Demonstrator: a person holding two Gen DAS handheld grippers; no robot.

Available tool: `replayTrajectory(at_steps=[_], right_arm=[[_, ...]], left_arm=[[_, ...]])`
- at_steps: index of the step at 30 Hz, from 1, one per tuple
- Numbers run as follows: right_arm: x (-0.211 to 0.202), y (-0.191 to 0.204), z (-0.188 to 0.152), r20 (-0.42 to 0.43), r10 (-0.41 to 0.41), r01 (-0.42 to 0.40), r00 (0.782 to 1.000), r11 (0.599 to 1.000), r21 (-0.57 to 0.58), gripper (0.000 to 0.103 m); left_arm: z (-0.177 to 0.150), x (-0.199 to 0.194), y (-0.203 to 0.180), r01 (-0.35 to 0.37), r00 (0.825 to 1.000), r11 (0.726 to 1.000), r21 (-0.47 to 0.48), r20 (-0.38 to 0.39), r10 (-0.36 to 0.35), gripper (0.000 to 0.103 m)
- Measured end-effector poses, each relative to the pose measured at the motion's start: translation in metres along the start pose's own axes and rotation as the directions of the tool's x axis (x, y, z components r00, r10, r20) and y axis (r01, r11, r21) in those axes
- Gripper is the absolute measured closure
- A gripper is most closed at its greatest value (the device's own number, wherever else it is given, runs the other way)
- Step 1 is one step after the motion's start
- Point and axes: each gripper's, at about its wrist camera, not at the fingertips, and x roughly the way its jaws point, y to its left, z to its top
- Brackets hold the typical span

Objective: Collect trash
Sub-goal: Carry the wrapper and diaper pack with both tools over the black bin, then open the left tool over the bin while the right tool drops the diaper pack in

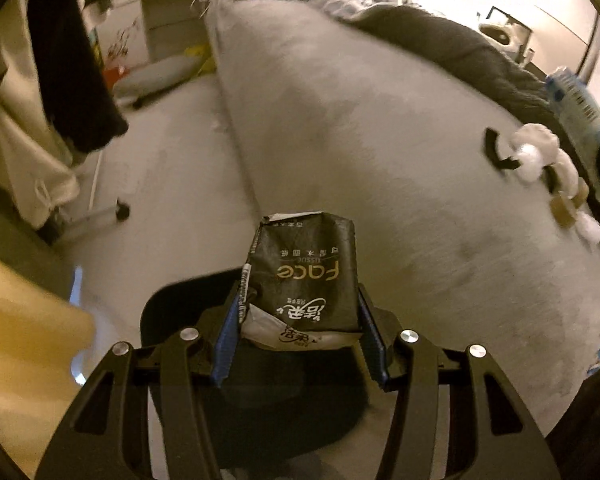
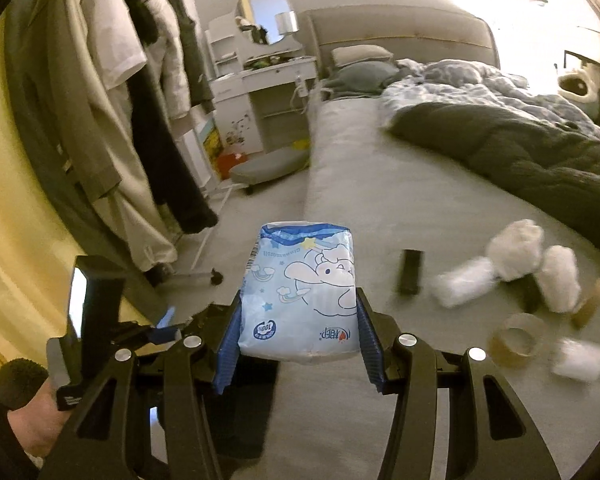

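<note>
A: What does your left hand-held gripper (image 1: 300,320) have?

B: Its two blue-padded fingers (image 1: 225,344) are clamped on a crumpled black plastic tissue packet with gold "Face" lettering (image 1: 306,272). You are holding the packet up above the grey bed sheet (image 1: 360,120), near the bed's edge, with a round black opening (image 1: 256,400) just below the fingers.

A: And your right hand-held gripper (image 2: 298,328)?

B: Clamped too, on a pale blue plastic tissue packet printed with a white cartoon animal (image 2: 300,292). You hold it upright over the same sheet, clear of the bedding.

A: What lies on the bed?

B: To your right, several white crumpled tissue wads (image 2: 516,256) sit in a loose cluster, blurred. Among them a brown cardboard tape ring (image 2: 516,340) lies flat, and a small white roll (image 2: 578,360) lies just beside it. A short black rectangular object (image 2: 410,272) lies between the blue packet and the wads. A dark grey quilted blanket (image 2: 520,160) is heaped farther back.

A: Beyond the bed?

B: Clothes hang on a rack (image 2: 112,100) on your left, and a white dressing table with an arched mirror (image 2: 264,40) stands by the headboard.
</note>
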Motion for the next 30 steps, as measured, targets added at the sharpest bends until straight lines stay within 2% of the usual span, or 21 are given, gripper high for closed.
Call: replayTrajectory(at_steps=[6, 10, 16, 18, 24, 30], right_arm=[[0.022, 0.028, 0.001, -0.044, 0.036, -0.037, 0.998, 0.999, -0.03, 0.051], [0.038, 0.046, -0.002, -0.087, 0.049, -0.054, 0.995, 0.997, -0.056, 0.051], [0.063, 0.059, -0.012, -0.163, 0.058, -0.07, 0.985, 0.995, -0.071, 0.051], [0.071, 0.064, -0.015, -0.184, 0.061, -0.076, 0.981, 0.994, -0.077, 0.051], [0.092, 0.078, -0.023, -0.242, 0.051, -0.077, 0.969, 0.992, -0.096, 0.051], [0.113, 0.087, -0.032, -0.306, 0.037, -0.072, 0.951, 0.992, -0.106, 0.051]], left_arm=[[-0.014, 0.018, 0.028, -0.001, 0.995, 0.999, -0.054, -0.102, -0.004, 0.047], [-0.026, 0.029, 0.04, -0.004, 0.984, 0.997, -0.073, -0.18, -0.009, 0.047], [-0.047, 0.047, 0.055, 0.006, 0.948, 0.996, -0.092, -0.316, -0.035, 0.046], [-0.051, 0.051, 0.056, 0.006, 0.94, 0.996, -0.092, -0.339, -0.037, 0.046], [-0.055, 0.058, 0.058, 0.028, 0.926, 0.994, -0.107, -0.371, -0.066, 0.028], [-0.053, 0.043, 0.077, 0.0, 0.941, 0.99, -0.14, -0.335, -0.047, 0.024]])
